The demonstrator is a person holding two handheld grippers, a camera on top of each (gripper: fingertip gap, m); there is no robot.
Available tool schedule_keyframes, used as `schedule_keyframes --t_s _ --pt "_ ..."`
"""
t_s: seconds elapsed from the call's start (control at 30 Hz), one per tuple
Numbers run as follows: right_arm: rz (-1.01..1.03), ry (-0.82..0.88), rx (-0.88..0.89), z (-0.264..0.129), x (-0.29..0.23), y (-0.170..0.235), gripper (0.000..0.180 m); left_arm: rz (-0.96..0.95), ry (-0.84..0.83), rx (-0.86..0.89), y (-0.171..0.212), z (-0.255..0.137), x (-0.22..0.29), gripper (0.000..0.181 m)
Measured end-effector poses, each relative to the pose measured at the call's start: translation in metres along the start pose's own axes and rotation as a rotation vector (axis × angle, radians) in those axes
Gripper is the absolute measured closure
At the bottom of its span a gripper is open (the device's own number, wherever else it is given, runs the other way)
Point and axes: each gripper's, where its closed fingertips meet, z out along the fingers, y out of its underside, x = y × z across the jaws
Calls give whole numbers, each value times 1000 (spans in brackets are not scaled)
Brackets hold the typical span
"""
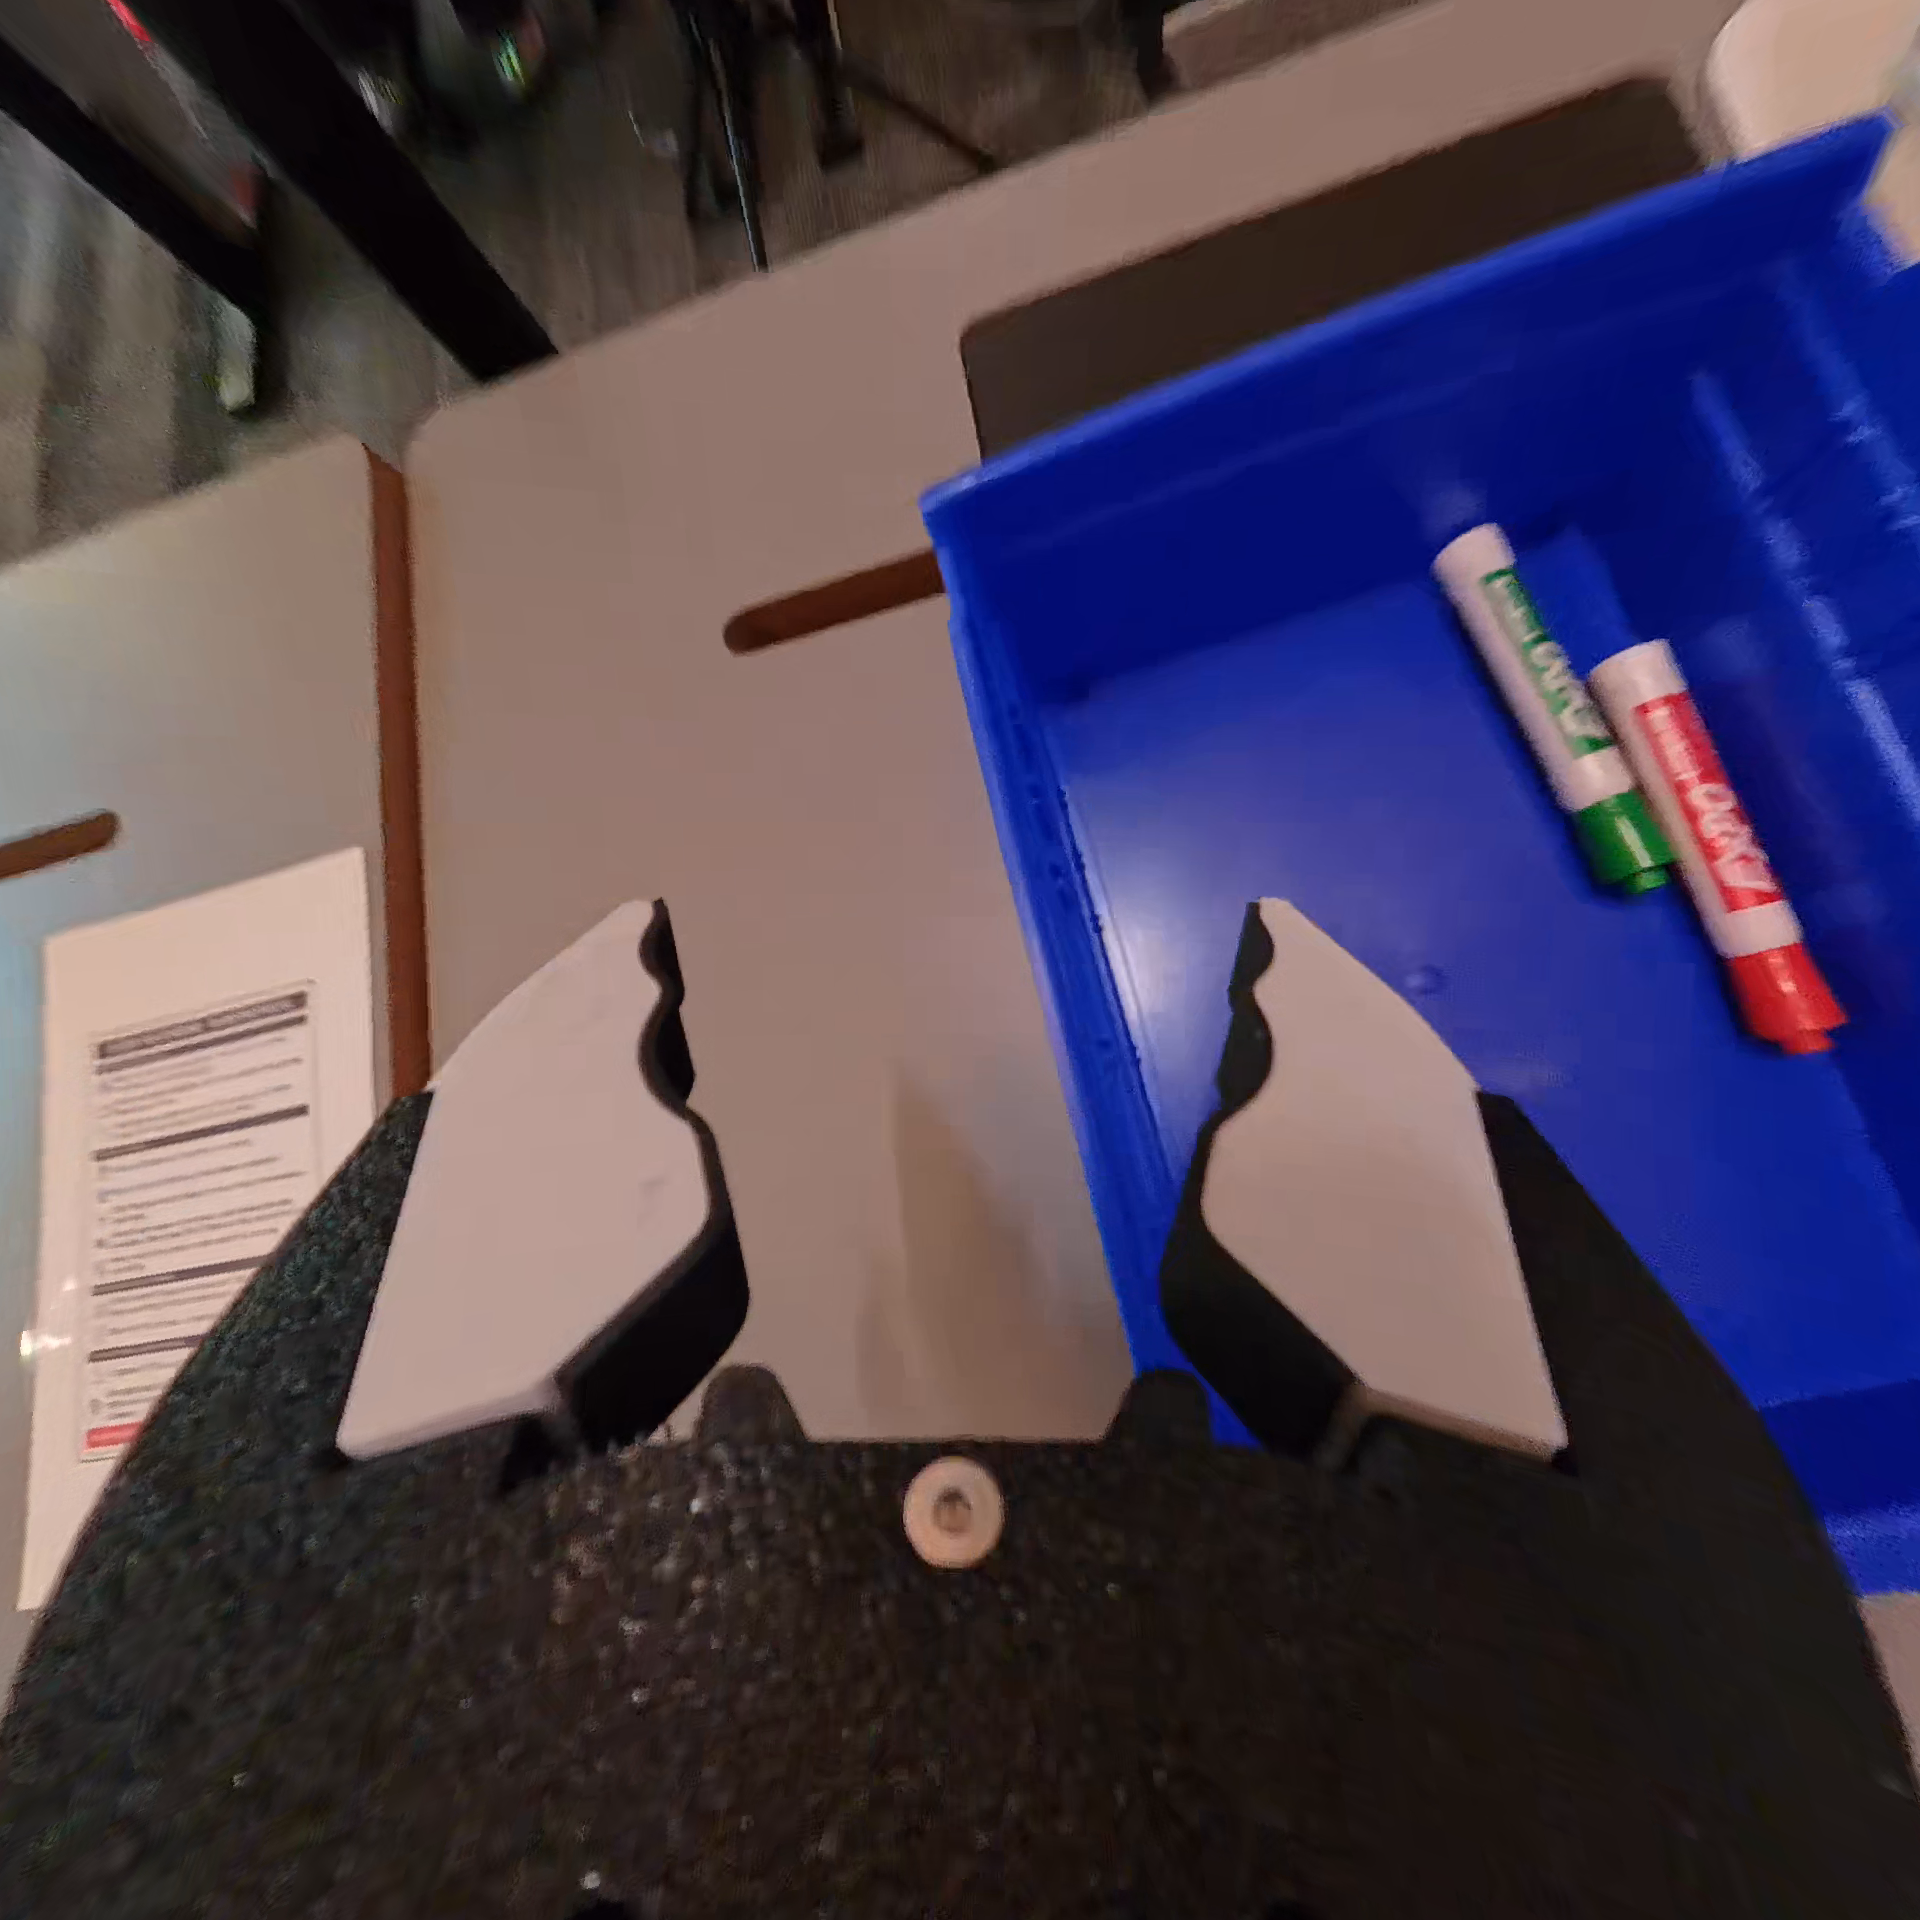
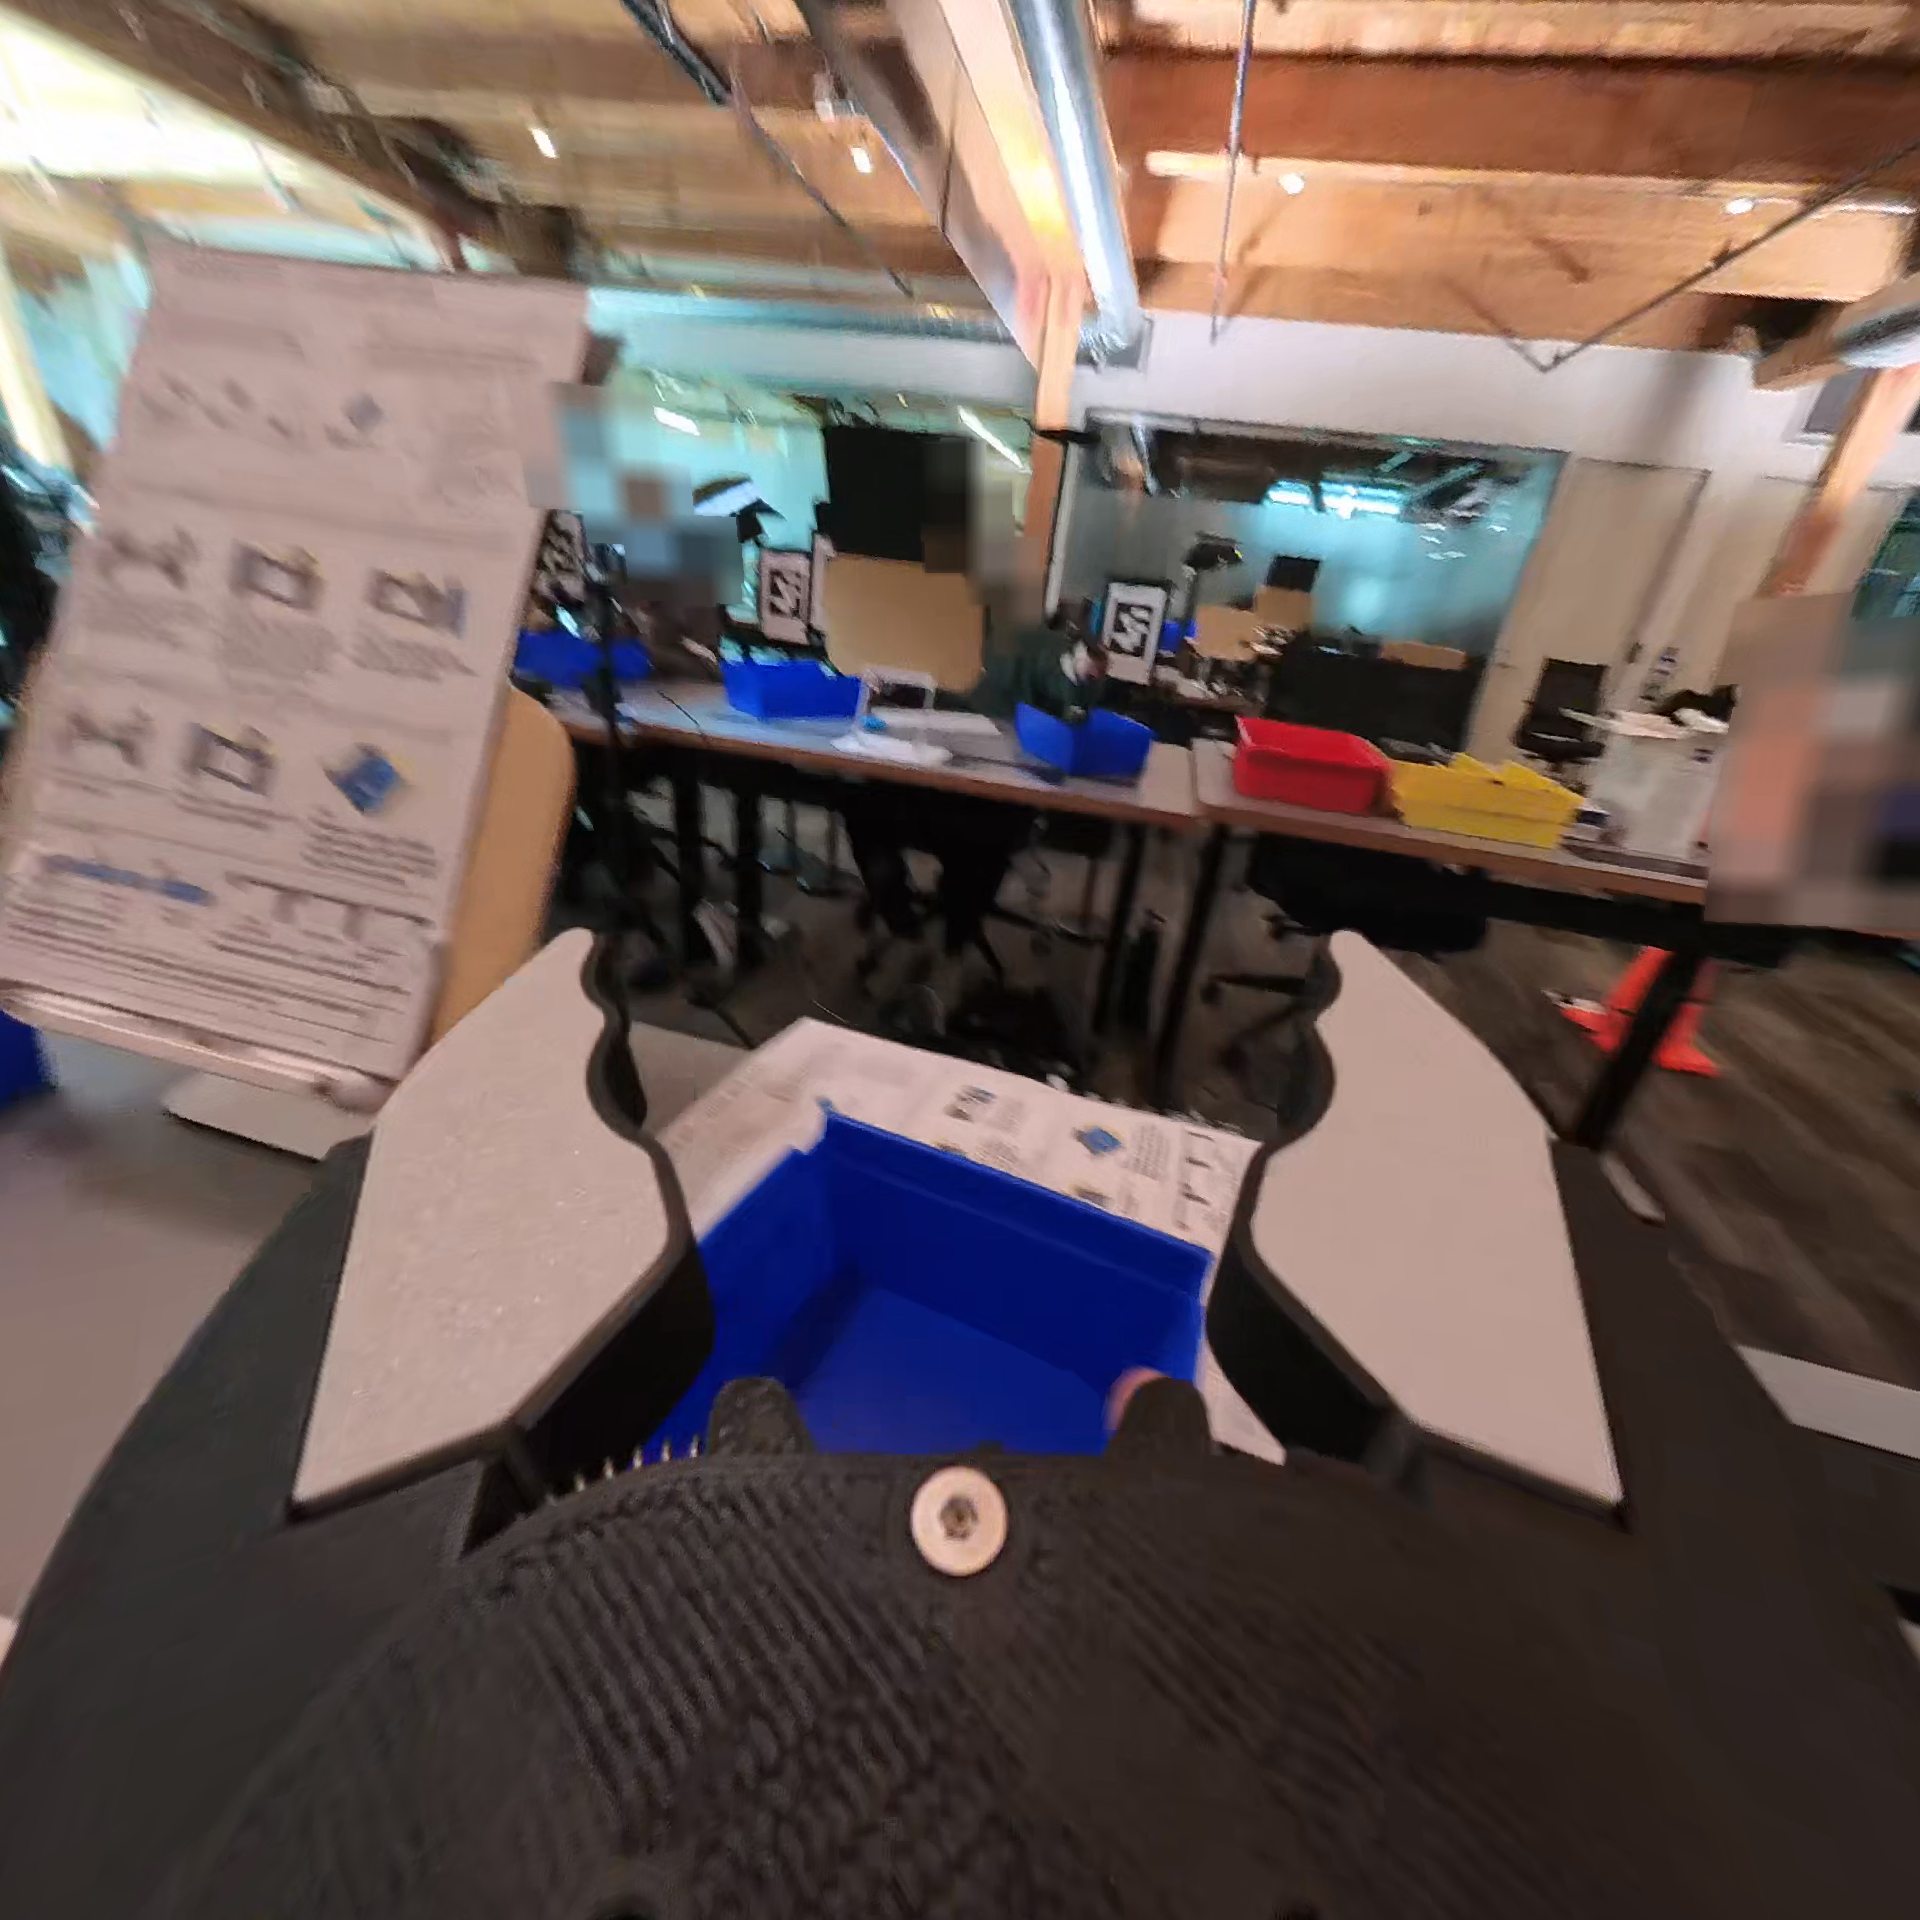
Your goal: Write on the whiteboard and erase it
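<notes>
Your left gripper (image 1: 956, 914): jaws spread, empty, over the table (image 1: 810, 831) beside the blue bin (image 1: 1299, 831) | Your right gripper (image 2: 961, 951): jaws spread, empty, above the bin | Green marker (image 1: 1548, 717) and red marker (image 1: 1704, 842) lie touching inside the bin | Printed sheet (image 1: 197, 1091) on the table, left | Whiteboard: cannot tell
</notes>
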Motion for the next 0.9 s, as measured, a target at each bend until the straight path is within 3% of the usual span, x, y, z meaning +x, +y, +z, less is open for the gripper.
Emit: schedule_keyframes --t_s 0.1,0.23,0.33,0.4,0.5,0.57,0.67,0.7,0.73,0.83,0.9 --pt "46 -77 90 -2 -30 -11 59 1 -36 150 -22 -36 11 81" --pt "52 -285 145 -7 -93 -14 86 87 -37 437 -49 -90 49 86" --pt "94 -356 167 -8 -131 -11 88 139 -84 751 -68 -137 78 86" --pt "89 -396 156 -8 -158 -4 81 171 -95 864 -68 -157 100 86" --pt "41 -371 128 -5 -192 10 48 205 31 809 -50 -157 142 82" --pt "-38 -375 174 -10 -218 8 52 140 59 776 -42 -156 158 78" --pt "-106 -254 217 -12 -238 4 40 120 206 740 -27 -159 193 71" --pt "-129 -211 208 -10 -242 6 43 114 237 720 -22 -159 202 82" --pt "-155 -196 198 -9 -249 8 43 115 253 708 -18 -157 209 80" --pt "-98 -384 214 -10 -294 13 36 120 233 706 -12 -152 224 74" --pt "-6 -557 277 -17 -323 9 48 106 146 760 -16 -154 226 69"
